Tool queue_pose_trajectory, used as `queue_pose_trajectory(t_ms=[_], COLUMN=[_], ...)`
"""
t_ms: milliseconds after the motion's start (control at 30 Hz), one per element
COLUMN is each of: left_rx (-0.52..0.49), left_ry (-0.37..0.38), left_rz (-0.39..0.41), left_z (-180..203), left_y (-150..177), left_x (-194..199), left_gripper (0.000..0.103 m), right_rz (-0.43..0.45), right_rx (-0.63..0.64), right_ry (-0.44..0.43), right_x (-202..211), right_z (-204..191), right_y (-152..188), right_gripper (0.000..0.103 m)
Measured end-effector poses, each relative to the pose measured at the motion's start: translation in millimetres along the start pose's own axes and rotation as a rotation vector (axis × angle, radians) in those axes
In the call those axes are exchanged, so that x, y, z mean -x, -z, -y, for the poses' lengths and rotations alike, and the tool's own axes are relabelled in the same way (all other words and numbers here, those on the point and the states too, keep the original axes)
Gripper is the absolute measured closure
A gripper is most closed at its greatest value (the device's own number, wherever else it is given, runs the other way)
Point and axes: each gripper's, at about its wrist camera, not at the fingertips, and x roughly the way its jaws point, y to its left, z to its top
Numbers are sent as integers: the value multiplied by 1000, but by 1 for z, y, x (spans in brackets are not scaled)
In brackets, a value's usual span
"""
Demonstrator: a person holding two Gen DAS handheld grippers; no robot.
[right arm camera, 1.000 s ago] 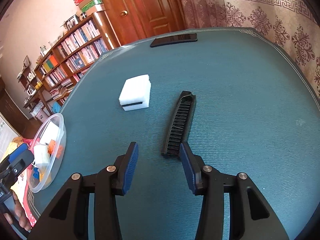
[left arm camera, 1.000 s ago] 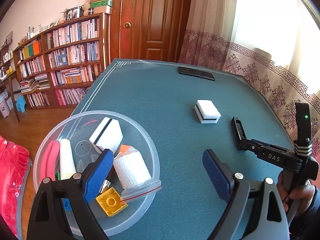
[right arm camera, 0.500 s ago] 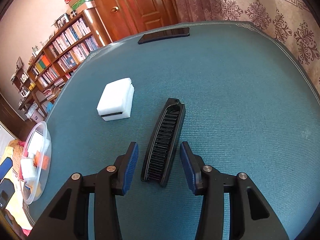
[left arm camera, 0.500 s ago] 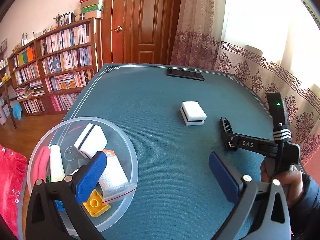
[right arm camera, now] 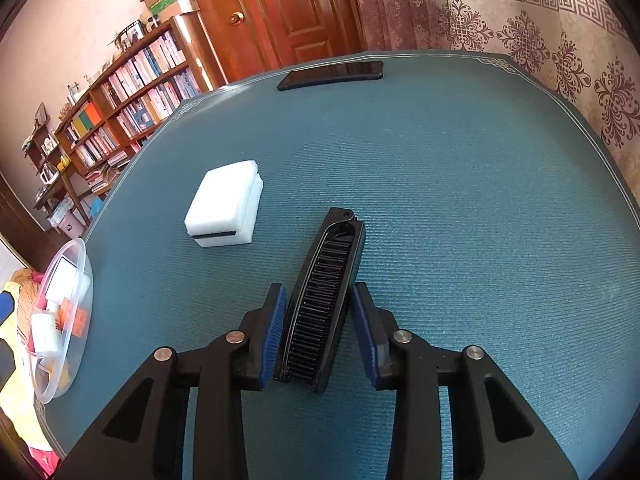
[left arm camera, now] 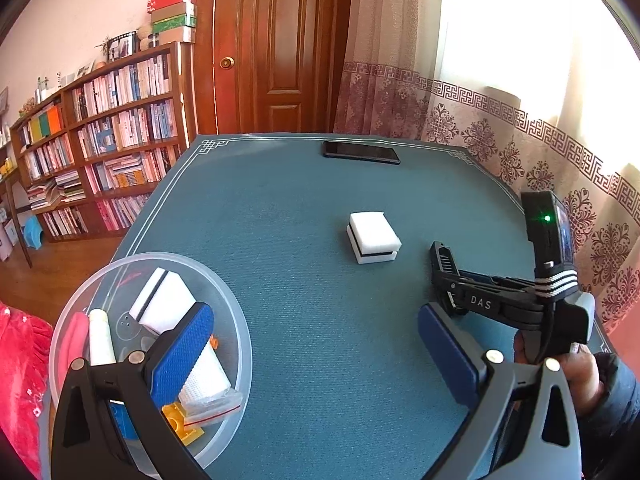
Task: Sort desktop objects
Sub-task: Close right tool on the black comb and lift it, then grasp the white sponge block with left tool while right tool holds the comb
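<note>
The right tool [right arm camera: 318,330] is sitting low over the teal surface [right arm camera: 460,184], its blue pads spread to either side of the near end of a black folding comb [right arm camera: 322,304]. The left pad is lying right against the comb's edge, while a narrow gap is showing on the right side, so the pads are bracketing the comb rather than clearly pinching it. The comb is lying flat, teeth up, running away from the tool with its hinged end farthest out.

Nearest in the left wrist view, the left tool [left arm camera: 316,354] is hanging spread wide and gripping nothing, its left pad hovering over a clear plastic bowl [left arm camera: 236,320] at the surface's near left edge. The bowl is holding a white sponge with a black layer, a yellow brick [left arm camera: 182,426], a white bagged roll, and pink and white tubes. To the right, a hand [left arm camera: 576,376] is gripping the right tool's handle.

Just beyond and left of the comb, a white sponge block [right arm camera: 224,210] with a black band is resting on the surface. At the far edge a black phone [right arm camera: 332,74] is lying flat, with a bookshelf [left arm camera: 100,152] and wooden door [left arm camera: 280,44] standing behind.
</note>
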Motion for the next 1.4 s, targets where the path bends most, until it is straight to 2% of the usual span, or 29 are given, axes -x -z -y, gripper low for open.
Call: queue_pose_trajectory(t_ms=[333, 567, 900, 1400], left_rx=[-30, -62, -29, 2], left_ry=[11, 25, -31, -87], left_rz=[-23, -49, -103, -140], left_z=[22, 46, 59, 60], left_y=[-9, -17, -33, -50], left_x=[-19, -50, -111, -166], left_gripper=[0, 0, 0, 1], right_rz=[1, 22, 47, 62], right_rx=[-18, -50, -16, 5], right_ry=[-5, 8, 16, 30], right_x=[11, 24, 26, 23], right_z=[16, 37, 38, 37], right_y=[6, 15, 19, 20], right_gripper=[71, 71, 71, 70])
